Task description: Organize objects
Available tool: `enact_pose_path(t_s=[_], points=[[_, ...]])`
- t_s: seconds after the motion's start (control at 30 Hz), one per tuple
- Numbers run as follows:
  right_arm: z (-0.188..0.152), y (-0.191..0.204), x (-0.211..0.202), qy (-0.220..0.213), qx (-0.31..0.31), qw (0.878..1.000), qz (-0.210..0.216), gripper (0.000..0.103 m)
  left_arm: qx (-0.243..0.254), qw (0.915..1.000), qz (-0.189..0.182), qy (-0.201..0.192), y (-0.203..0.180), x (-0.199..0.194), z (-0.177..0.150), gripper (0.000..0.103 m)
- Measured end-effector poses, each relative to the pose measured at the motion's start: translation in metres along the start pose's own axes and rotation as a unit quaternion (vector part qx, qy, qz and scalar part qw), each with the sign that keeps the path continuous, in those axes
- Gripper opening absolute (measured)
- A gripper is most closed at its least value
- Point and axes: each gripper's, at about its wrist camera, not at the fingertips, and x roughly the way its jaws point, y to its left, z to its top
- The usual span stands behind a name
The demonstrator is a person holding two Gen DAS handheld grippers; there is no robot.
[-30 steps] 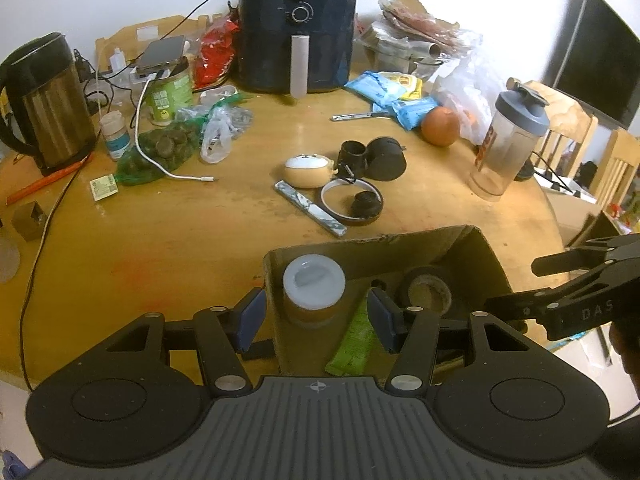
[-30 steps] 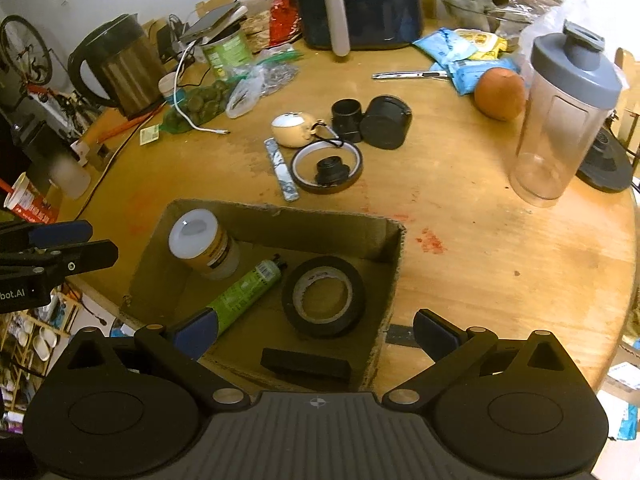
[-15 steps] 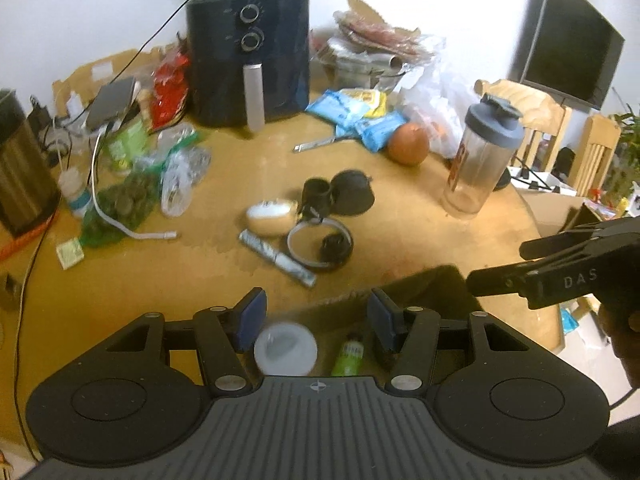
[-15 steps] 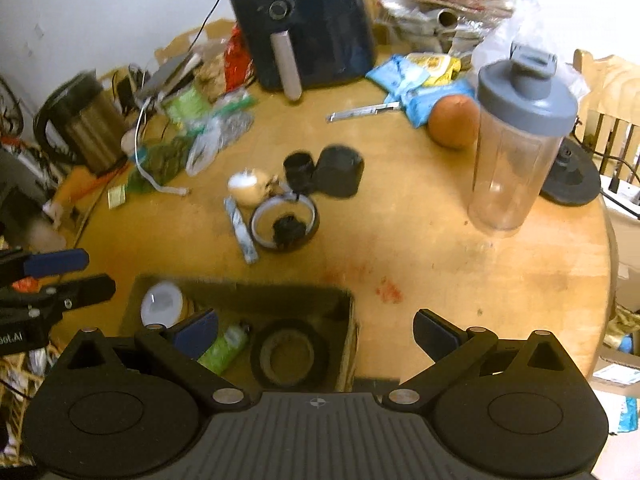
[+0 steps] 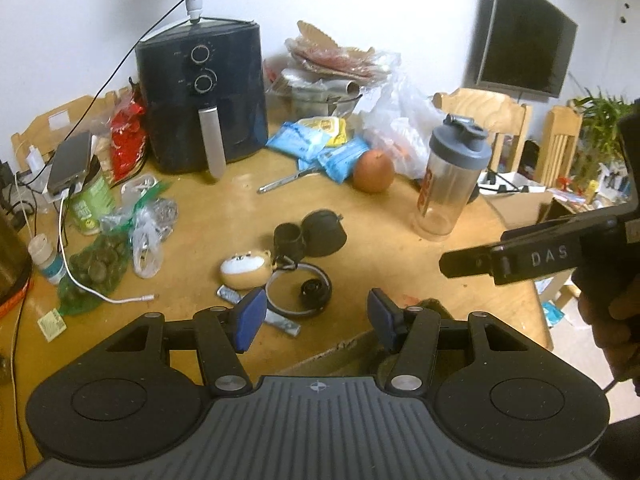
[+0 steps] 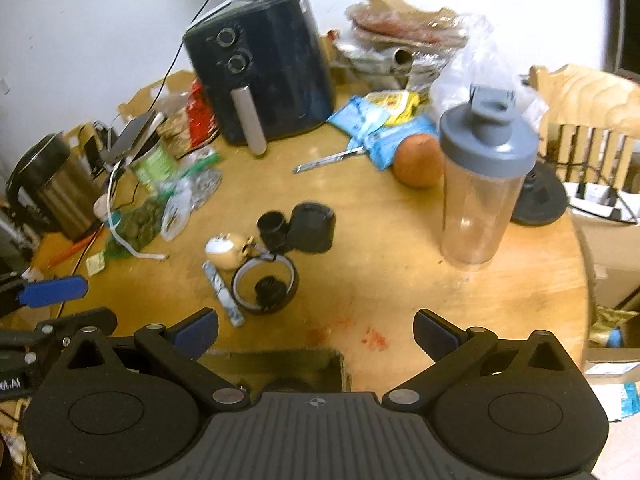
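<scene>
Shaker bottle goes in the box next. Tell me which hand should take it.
Right, probably. The shaker bottle stands on the right side of the table, nearer the right tool, which is open and empty. The left tool faces the earbud case.

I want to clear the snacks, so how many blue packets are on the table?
2: one blue packet beside the air fryer, another left of the orange. More may hide beneath.

Black air fryer [image 5: 202, 96] sitting at far side of the wooden surface [image 5: 380, 216], cable running up the wall. Kettle [image 6: 52, 188] standing far left. Grey-lidded shaker bottle [image 5: 450, 176] standing right, orange fruit [image 5: 373, 166] lying just left of it. Blue snack packets [image 5: 316, 148] lying beside fryer. Dark monitor [image 5: 524, 32] hanging on right wall.
</scene>
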Motion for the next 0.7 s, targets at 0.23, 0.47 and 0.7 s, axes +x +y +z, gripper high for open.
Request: enact_pose_path(t_s=[0.23,0.47,0.7], points=[[0.017,0.024,-0.008,-0.027,0.000,0.999,-0.024,0.103,-0.009,0.9995,-0.013,-0.028,0.025,-0.007,0.001,0.055],[0.018,0.044,-0.013,-0.044,-0.013,0.998,-0.039,0.103,-0.022,0.9993,-0.020,-0.023,0.044,-0.009,-0.006,0.055],[0.010,0.043,-0.018,-0.051,-0.026,0.997,-0.047,0.103,-0.026,0.9994,-0.022,-0.011,0.049,-0.015,-0.015,0.055]])
